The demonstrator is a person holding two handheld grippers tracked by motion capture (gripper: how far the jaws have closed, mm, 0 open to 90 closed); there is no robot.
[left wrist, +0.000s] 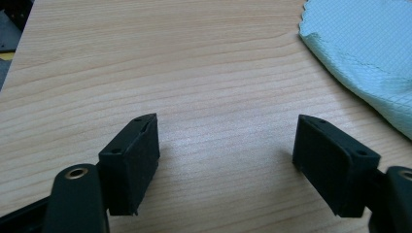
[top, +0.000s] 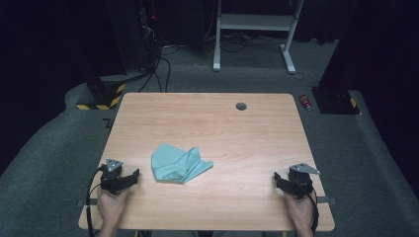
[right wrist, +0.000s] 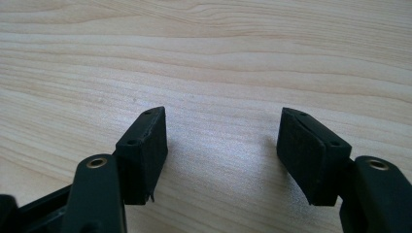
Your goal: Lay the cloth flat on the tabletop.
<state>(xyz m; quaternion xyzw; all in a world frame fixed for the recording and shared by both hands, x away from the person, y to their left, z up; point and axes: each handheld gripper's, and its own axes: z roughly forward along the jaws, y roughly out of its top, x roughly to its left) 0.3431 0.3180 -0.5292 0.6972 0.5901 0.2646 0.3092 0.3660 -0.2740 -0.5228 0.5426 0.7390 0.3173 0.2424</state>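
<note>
Lying crumpled on the wooden worktop, a pale green cloth sits a little toward seven o'clock from the worktop's centre, folded loosely over itself with one corner pointing toward three o'clock. In the left gripper view the cloth shows a fine grid weave and a scalloped edge, and it lies at about one o'clock from the jaws, apart from them. The left hand-held gripper rests near the worktop's near edge at about nine o'clock from the cloth, near it but not touching; its jaws stand released with bare wood between them. The right hand-held gripper sits well apart from the cloth, at about four o'clock from it, jaws likewise spread wide over bare wood. A small dark round grommet marks the worktop's far side at twelve o'clock.
</note>
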